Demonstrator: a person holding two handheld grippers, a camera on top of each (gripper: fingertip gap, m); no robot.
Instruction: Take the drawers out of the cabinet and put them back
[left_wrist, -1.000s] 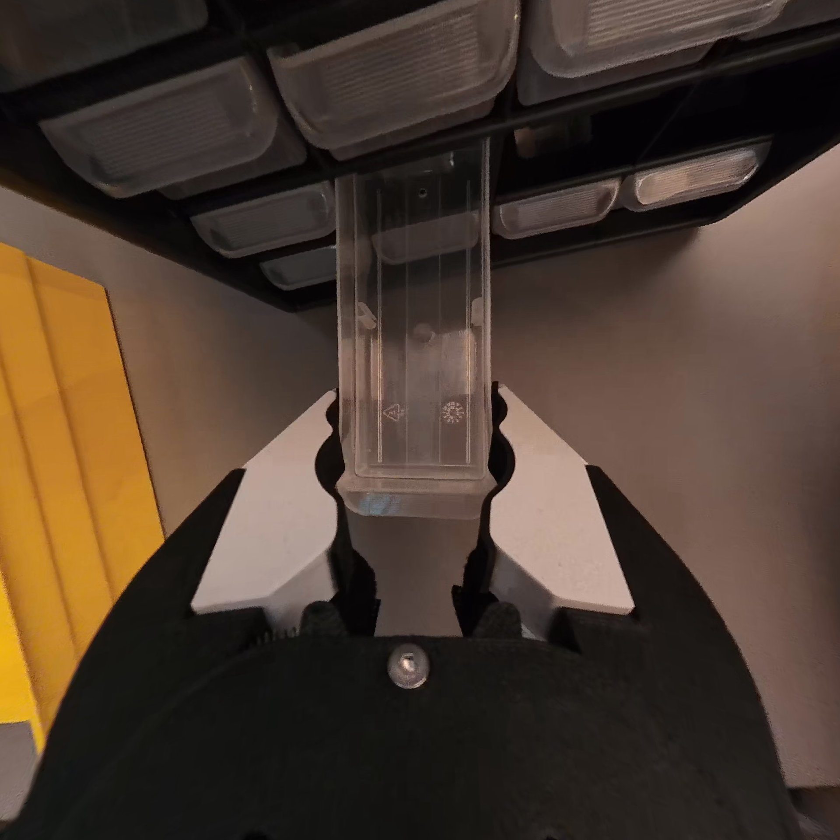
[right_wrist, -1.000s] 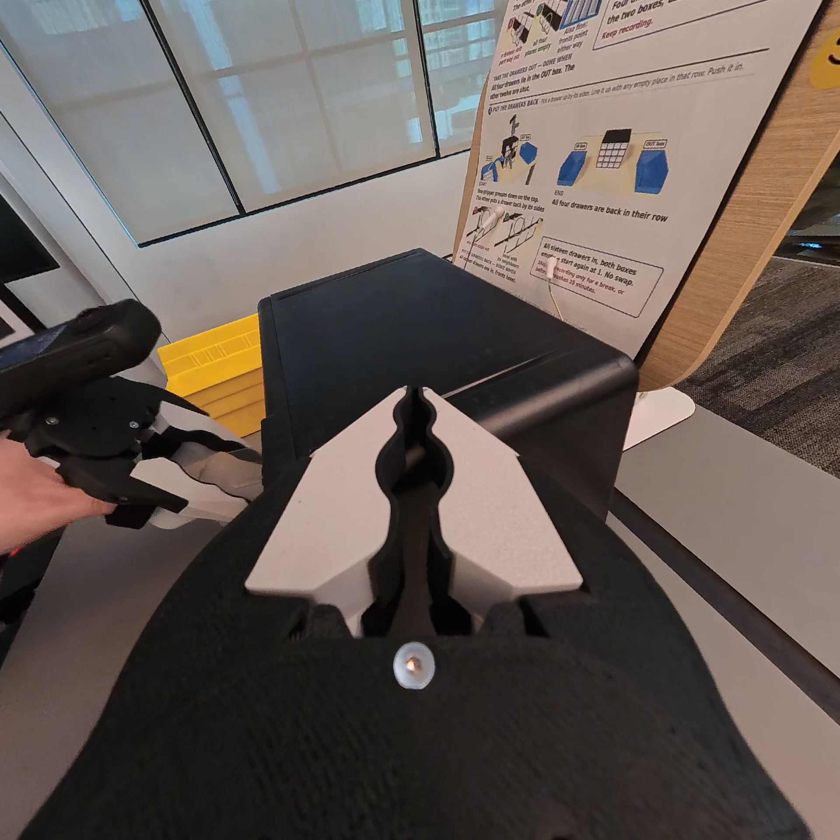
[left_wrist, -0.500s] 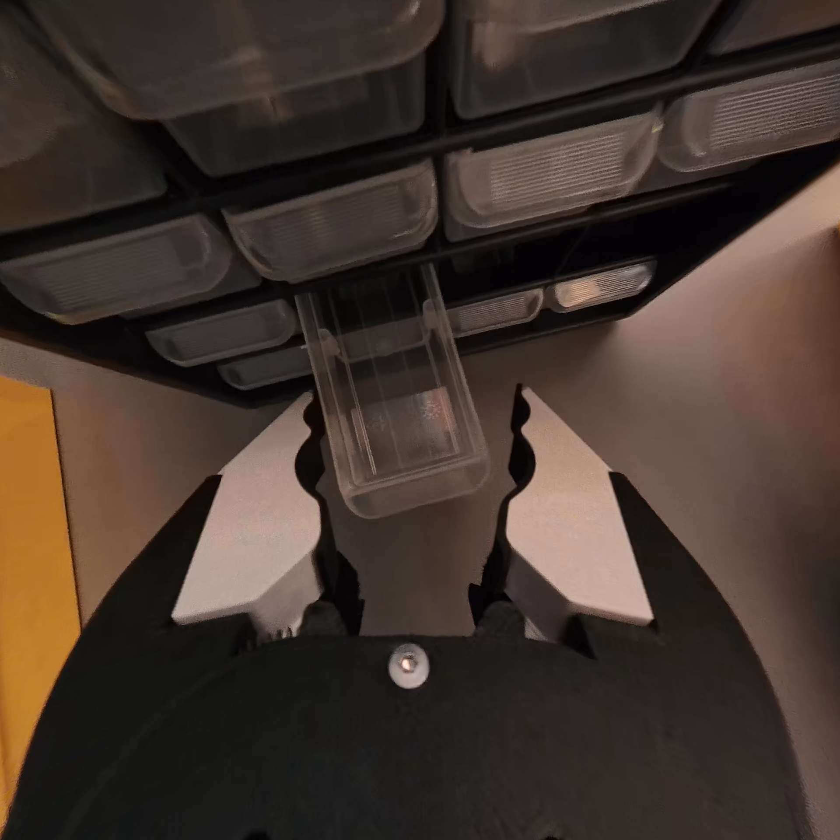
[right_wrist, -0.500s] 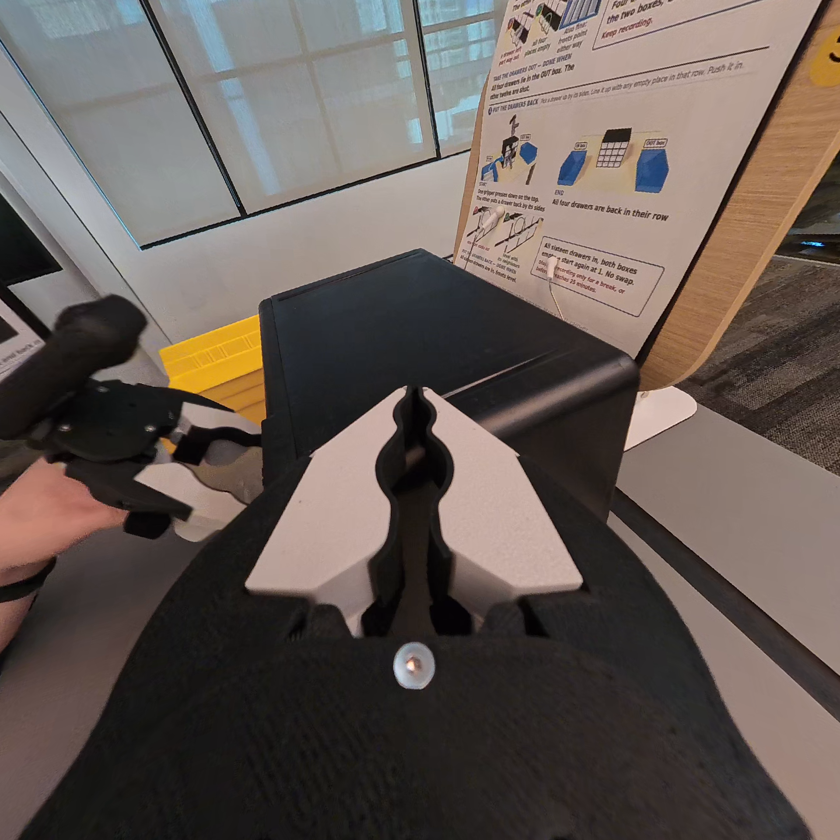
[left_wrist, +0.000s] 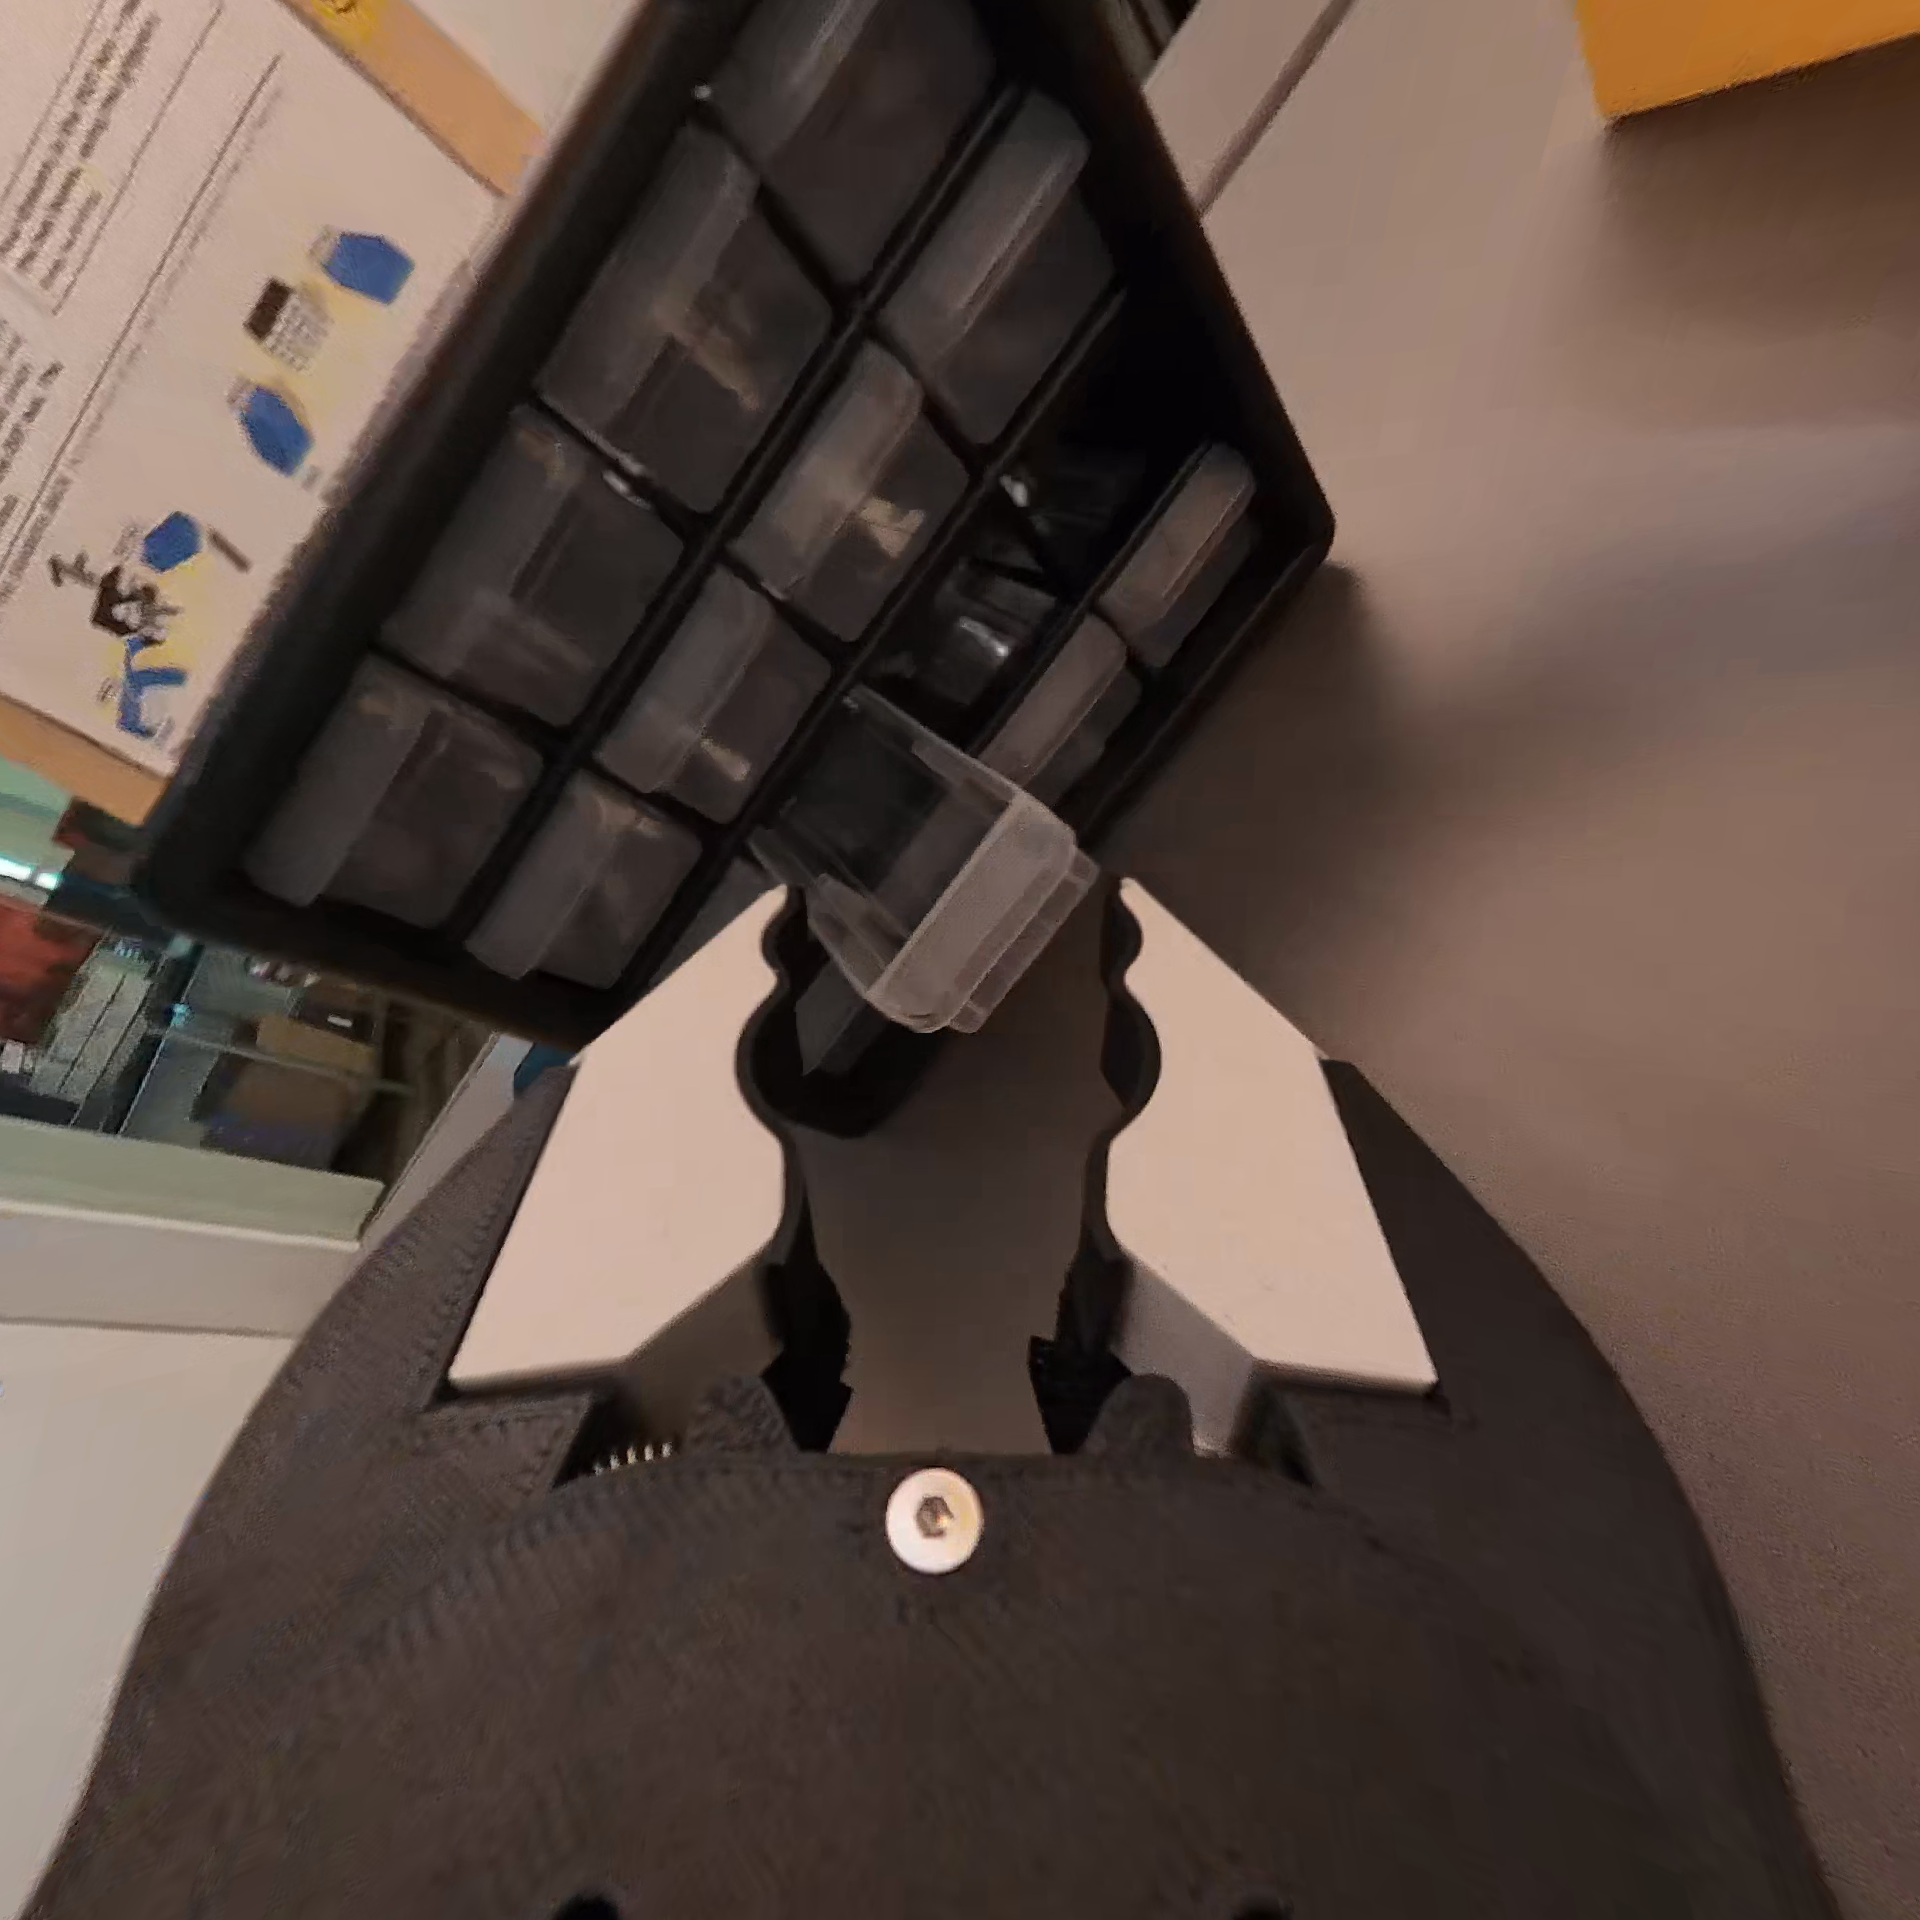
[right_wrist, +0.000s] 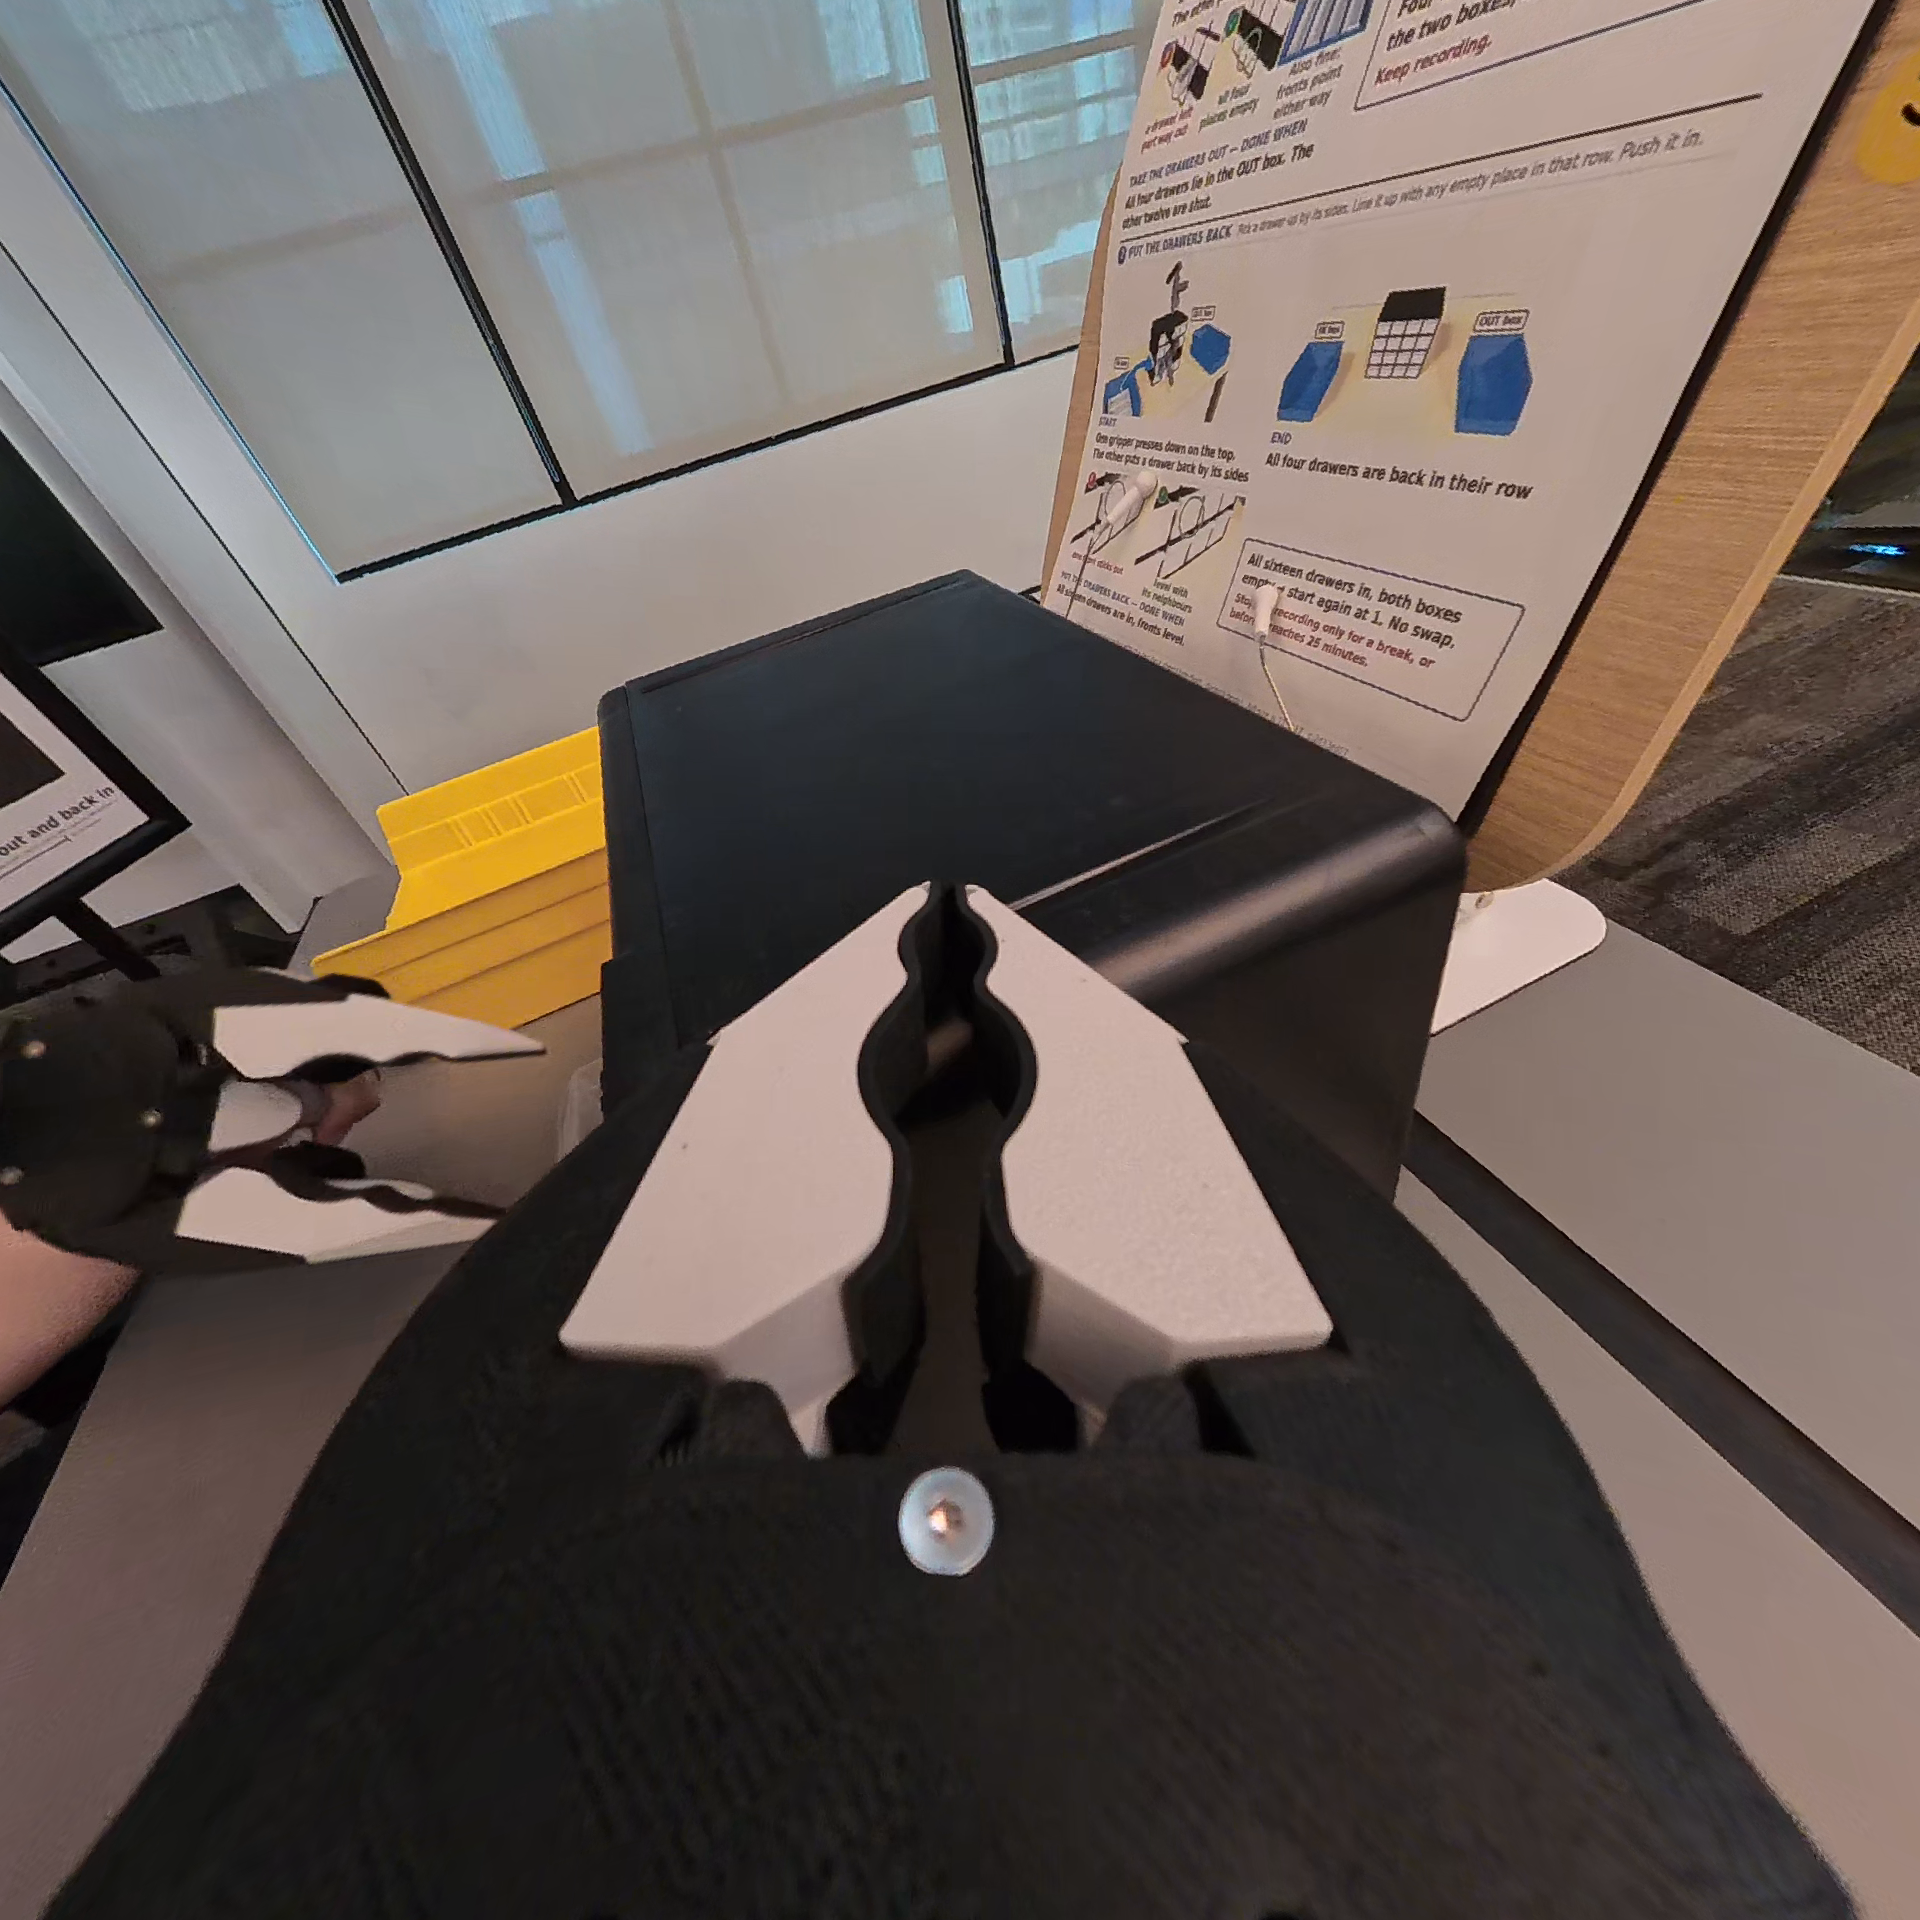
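The black cabinet (left_wrist: 1226, 343) fills the upper left wrist view, seen turned, with several clear drawers in its slots and one dark open slot (left_wrist: 1039, 520). One clear drawer (left_wrist: 966, 894) sticks partly out of a lower slot. My left gripper (left_wrist: 951, 904) is open, and the drawer's front lies between its fingertips with a gap at the right pad. The right wrist view shows the left gripper (right_wrist: 520, 1130) rolled on its side at the cabinet's front. My right gripper (right_wrist: 940, 894) is shut and empty, its tips on the cabinet's top (right_wrist: 935, 748).
A yellow bin (right_wrist: 488, 883) stands left of the cabinet, and it also shows in the left wrist view (left_wrist: 1745, 42). An instruction board (right_wrist: 1351, 416) on a wooden stand is behind the cabinet. A grey table (right_wrist: 1662, 1143) carries everything; its edge runs at the right. The left gripper's tips are roughly 20 centimeters from the right gripper's. Both grippers' tips are roughly 15 centimeters from the black cabinet (left_wrist: 1226, 343).
My left gripper let go of the drawer's sides, opened wide, rolled about a quarter turn and narrowed again around the drawer's front. The right gripper has stayed shut on the cabinet's top.
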